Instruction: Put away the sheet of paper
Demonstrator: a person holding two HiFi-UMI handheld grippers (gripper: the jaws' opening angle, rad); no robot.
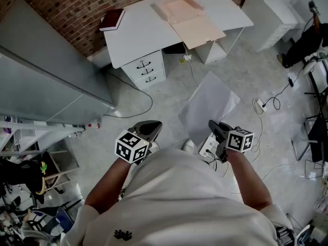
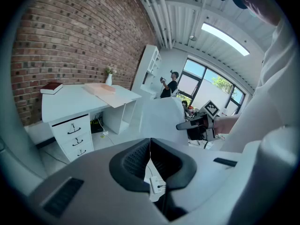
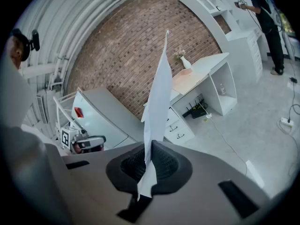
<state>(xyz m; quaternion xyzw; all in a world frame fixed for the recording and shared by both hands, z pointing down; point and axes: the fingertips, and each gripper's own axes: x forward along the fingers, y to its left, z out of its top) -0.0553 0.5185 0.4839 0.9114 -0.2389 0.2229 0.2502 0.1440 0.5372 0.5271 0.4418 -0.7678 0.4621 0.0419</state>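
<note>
The white sheet of paper (image 1: 209, 102) hangs in the air over the floor, pinched at its near edge by my right gripper (image 1: 212, 123). In the right gripper view the sheet (image 3: 159, 93) stands edge-on, rising from between the shut jaws of that gripper (image 3: 149, 159). My left gripper (image 1: 152, 125) is level with it to the left, apart from the paper; its jaws (image 2: 150, 150) are shut with nothing between them. Ahead, on the white desk (image 1: 138, 32), lies an open peach-coloured folder (image 1: 190, 18).
A dark red book (image 1: 113, 19) lies on the desk's left end, above a drawer unit (image 1: 147, 69). A grey cabinet (image 1: 41, 76) stands at the left. Cables and a power strip (image 1: 261, 105) lie on the floor to the right. A person (image 2: 169, 84) stands in the far background.
</note>
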